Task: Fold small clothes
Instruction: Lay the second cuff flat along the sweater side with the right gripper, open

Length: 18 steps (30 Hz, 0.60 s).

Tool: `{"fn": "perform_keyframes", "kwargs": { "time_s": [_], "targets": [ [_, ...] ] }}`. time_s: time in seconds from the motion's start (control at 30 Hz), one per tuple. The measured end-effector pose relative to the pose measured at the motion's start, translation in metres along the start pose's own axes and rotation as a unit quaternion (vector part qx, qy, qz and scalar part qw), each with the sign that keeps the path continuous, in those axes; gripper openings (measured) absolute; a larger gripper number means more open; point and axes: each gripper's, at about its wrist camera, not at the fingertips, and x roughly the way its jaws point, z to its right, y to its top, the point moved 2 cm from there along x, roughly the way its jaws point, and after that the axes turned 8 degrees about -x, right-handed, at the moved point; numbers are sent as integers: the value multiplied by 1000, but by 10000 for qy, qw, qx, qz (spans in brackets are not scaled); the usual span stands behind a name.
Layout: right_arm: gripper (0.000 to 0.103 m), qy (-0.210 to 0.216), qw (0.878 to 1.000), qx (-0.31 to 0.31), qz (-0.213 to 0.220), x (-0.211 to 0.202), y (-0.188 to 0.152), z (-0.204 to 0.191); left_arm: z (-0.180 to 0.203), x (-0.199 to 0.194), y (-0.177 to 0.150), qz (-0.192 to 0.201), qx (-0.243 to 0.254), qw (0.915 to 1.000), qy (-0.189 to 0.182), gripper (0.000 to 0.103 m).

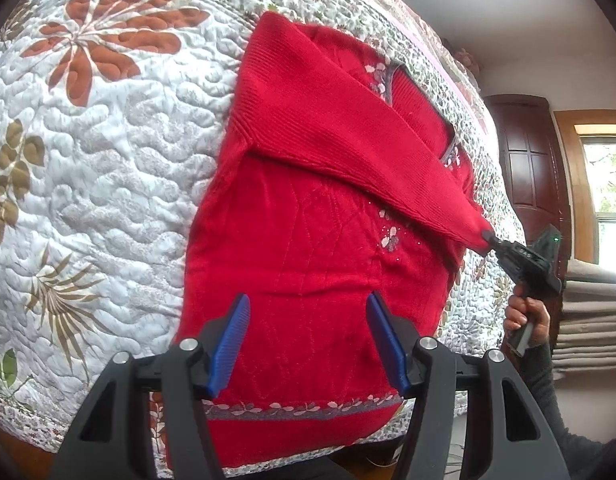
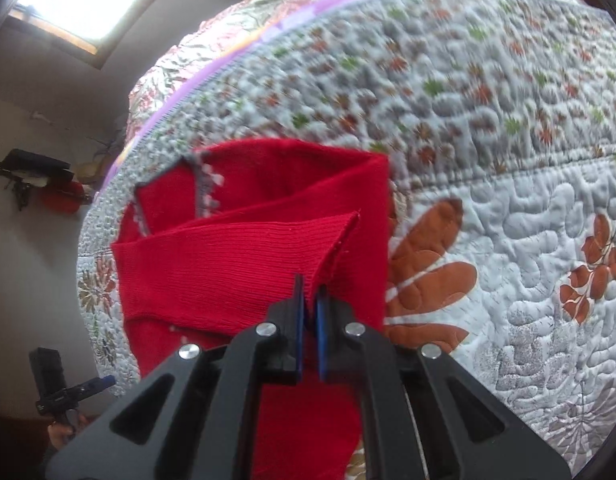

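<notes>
A: Where's the garment rn?

B: The red knitted sweater with pale flower trim (image 1: 308, 240) lies flat on the white quilted bedspread with rust and olive leaf print (image 1: 108, 140), hem toward me, neckline at the far end. Its long axis runs straight away from my left tongs (image 1: 308, 340).

A: And the sleeve?

B: The red ribbed sleeve (image 1: 348, 128) is pulled diagonally across the chest, from the far-left shoulder down toward the right edge of the body. My right tongs (image 2: 310, 300) are clenched on its cuff. In the left wrist view the cuff end sits at the sweater's right side, lifted a bit off the body, as far as I can judge.

A: Left tongs doing anything?

B: No, released, blue pads wide apart, hovering over the lower body near the hem band (image 1: 304, 408). Can't tell whether they touch the knit.

A: So what does the next move hinge on?

B: The sleeve's line vs the body's. It crosses at a slant and the cuff reaches the right edge, so imo it needs to come back inward to lie inside the body outline. Right tongs already have it; left is nearer the hem, so prob better for pinning the body or taking the bottom fold later.

A: Other sleeve?

B: Can't make it out from either view.
</notes>
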Motion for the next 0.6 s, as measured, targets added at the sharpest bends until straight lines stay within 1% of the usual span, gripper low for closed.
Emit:
{"fn": "perform_keyframes", "kwargs": {
  "time_s": [0.07,0.1,0.13,0.17,0.2,0.3,0.4,0.5,0.6],
  "targets": [
    [5,-27,9999,90,-113,13,-3,12,-1,2,0,-26,-10,10000,8,60],
    [10,20,9997,207,-152,16,-4,18,-1,3,-1,-44,-10,10000,19,60],
    [17,93,9992,357,-141,15,-6,22,-1,3,-1,-54,-18,10000,18,60],
    [19,203,9983,537,-58,12,-7,28,-1,3,-1,-56,-23,10000,13,60],
    [25,285,9975,652,-15,9,-9,31,-1,2,-1,-51,-25,10000,2,61],
    [26,308,9968,734,-13,5,-12,34,-3,0,-2,-36,-45,10000,-18,61],
    [26,216,9976,644,-137,9,-15,32,-5,0,-2,-39,-72,10000,-24,61],
    [4,34,9982,560,-223,16,-17,28,-4,0,-4,-46,-44,10000,-40,61],
    [4,-74,9976,653,-209,19,-19,30,-7,-3,-8,-52,-34,10000,-29,61]
  ]
}}
